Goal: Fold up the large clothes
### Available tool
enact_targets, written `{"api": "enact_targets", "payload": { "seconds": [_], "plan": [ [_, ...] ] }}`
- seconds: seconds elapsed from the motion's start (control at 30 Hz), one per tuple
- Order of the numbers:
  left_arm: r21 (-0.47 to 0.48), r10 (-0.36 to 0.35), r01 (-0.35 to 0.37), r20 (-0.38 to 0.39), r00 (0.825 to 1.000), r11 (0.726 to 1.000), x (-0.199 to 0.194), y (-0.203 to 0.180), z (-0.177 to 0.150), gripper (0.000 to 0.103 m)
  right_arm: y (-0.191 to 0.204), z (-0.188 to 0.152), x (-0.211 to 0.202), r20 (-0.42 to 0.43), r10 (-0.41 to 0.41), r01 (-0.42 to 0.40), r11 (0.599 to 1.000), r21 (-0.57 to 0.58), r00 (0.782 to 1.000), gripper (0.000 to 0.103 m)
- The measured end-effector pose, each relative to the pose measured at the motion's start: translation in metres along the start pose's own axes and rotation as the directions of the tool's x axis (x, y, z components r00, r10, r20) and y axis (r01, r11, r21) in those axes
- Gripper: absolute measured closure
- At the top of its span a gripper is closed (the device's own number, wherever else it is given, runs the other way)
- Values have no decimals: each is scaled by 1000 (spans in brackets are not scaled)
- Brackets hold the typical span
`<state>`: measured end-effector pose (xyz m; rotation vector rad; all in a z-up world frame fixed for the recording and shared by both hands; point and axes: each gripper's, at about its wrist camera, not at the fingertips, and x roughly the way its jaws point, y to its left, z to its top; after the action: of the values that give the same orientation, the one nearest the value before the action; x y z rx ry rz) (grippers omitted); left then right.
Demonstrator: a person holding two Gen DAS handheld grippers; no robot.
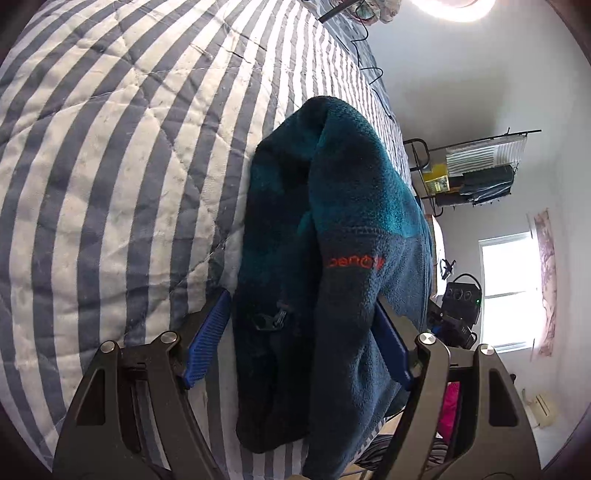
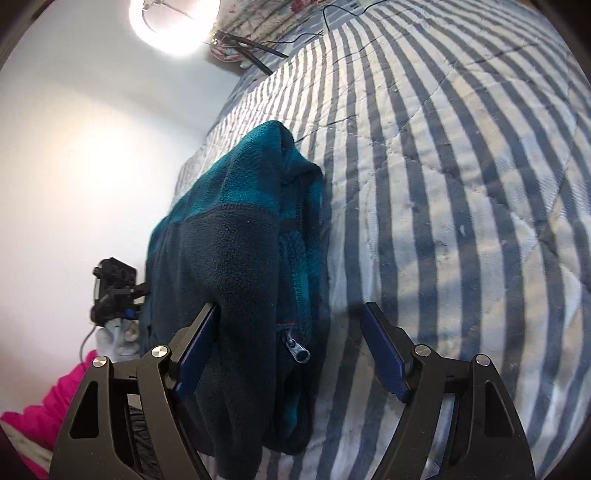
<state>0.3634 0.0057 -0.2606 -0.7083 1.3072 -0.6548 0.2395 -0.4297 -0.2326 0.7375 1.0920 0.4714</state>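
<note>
Fleece (image 1: 332, 280) lies bunched on the bed (image 1: 110, 184). We have both claws spread — left claw (image 1: 299, 339) straddling it, right claw (image 2: 290, 347) too. Mid-fold, we judge; next, clamp an edge.

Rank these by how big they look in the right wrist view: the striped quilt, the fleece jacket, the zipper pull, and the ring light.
1. Striped quilt, filling most of the frame.
2. Fleece jacket, though it sits close to the camera, which inflates it.
3. Ring light, partly cut off by the frame edge.
4. Zipper pull, smallest.
</note>
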Motion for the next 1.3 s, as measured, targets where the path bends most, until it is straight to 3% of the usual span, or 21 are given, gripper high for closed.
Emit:
{"api": "enact_targets", "payload": {
  "seconds": [0.2, 0.27, 0.33, 0.37, 0.5, 0.67, 0.9, 1.1, 1.3],
  "plan": [
    [15, 50, -50, 1, 999, 999, 19, -17, 8, 26, 12, 1, 14, -13, 50, -50, 999, -22, 999, 24],
    [28, 63, -64, 10, 998, 998, 25, -22, 9, 26, 18, 3, 20, -23, 61, -61, 998, -31, 998, 29],
    [55, 88, -89, 6, 996, 995, 29, -28, 11, 32, 25, 2, 27, -40, 61, -63, 997, -47, 997, 34],
    [73, 100, -100, 0, 995, 992, 31, -31, 11, 42, 29, 1, 28, -43, 43, -46, 997, -62, 998, 40],
    [152, 171, -173, 22, 985, 973, 38, -53, 9, 51, 33, 1, 29, -48, 9, -11, 998, -55, 999, 53],
    [227, 229, -237, 61, 971, 945, 47, -81, 11, 60, 59, 3, 25, -37, -100, 94, 987, -129, 994, 63],
    [297, 279, -300, 112, 954, 907, 48, -109, 6, 64, 100, 0, 23, -16, -259, 248, 942, -224, 966, 69],
    [355, 273, -312, 157, 949, 881, 43, -133, -7, 66, 137, -4, 18, 35, -381, 372, 872, -318, 924, 72],
    [379, 244, -292, 171, 955, 878, 43, -152, -10, 66, 152, -2, -4, 112, -419, 430, 826, -365, 901, 73]
  ]
}}
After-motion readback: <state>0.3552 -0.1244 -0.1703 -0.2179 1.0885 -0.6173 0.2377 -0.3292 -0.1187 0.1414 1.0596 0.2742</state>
